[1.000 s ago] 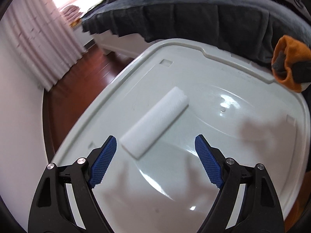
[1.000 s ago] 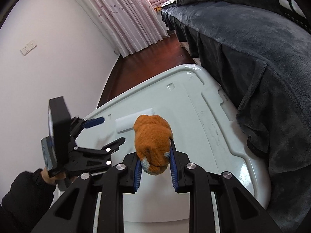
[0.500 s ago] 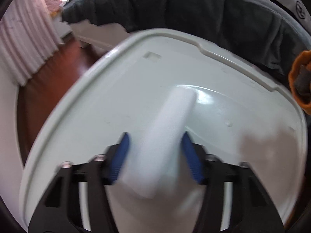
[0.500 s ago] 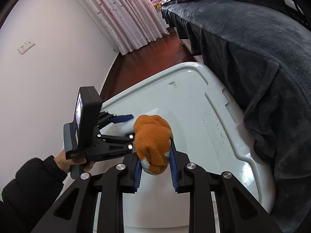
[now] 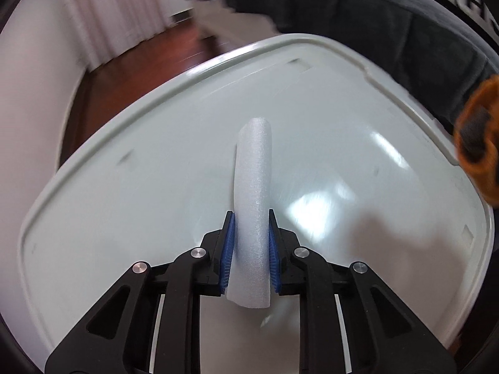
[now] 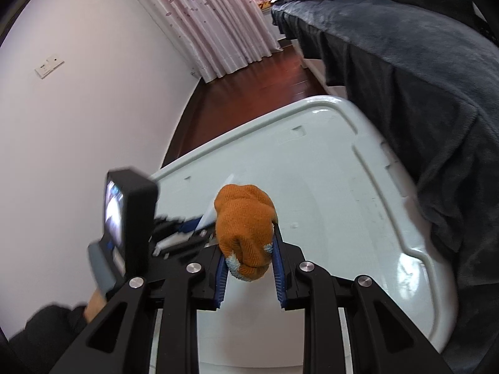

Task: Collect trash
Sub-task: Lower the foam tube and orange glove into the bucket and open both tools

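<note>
A white foam roll (image 5: 253, 193) lies lengthwise on the pale grey plastic lid (image 5: 124, 187). My left gripper (image 5: 249, 243) is shut on the roll's near end, with the blue pads pressed against both sides. My right gripper (image 6: 249, 261) is shut on a balled orange knit glove (image 6: 246, 227) and holds it above the same lid (image 6: 327, 187). The glove also shows at the right edge of the left wrist view (image 5: 480, 143). The left gripper and a sliver of the roll (image 6: 209, 218) show just left of the glove in the right wrist view.
A bed under a dark grey blanket (image 6: 405, 78) borders the lid on the right and far side. A white wall (image 6: 78, 109) is on the left. Red wooden floor (image 6: 249, 87) and pink curtains (image 6: 218, 15) lie beyond the lid.
My left gripper went from open beside the foam roll to shut on it, turning in line with the roll. The right gripper kept its hold on the glove and hardly moved.
</note>
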`<state>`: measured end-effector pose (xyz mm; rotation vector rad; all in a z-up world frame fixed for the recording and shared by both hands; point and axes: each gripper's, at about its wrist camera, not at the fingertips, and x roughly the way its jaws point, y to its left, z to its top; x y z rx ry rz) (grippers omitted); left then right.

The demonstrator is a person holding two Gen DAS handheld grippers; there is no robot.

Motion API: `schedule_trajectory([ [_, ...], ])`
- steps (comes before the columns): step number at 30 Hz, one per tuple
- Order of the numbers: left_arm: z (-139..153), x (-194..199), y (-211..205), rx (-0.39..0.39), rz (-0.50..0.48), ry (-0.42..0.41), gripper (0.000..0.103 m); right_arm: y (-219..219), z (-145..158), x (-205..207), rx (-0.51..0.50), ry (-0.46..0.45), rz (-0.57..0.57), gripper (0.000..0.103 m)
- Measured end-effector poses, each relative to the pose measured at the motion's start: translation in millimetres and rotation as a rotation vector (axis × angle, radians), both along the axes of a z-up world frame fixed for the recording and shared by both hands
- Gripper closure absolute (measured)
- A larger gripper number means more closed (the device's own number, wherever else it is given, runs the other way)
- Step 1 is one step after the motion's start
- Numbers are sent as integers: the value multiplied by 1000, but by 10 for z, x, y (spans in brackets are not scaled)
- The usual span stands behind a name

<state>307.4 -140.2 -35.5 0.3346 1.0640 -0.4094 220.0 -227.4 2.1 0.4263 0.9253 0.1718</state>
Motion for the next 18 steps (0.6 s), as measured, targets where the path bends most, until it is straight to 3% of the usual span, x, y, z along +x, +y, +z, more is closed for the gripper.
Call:
schedule_trajectory([
  [9,482,-1348,723,-65,295,-27,84,283,-101,-178,-23,12,69,78],
  [14,668,-2038,931,-101,345,-66,84,526,23,-625,-133,-83,154,78],
  [18,777,-2431,1001,-140,365,-80,83,626,110,-1183,-121,-89,219,78],
])
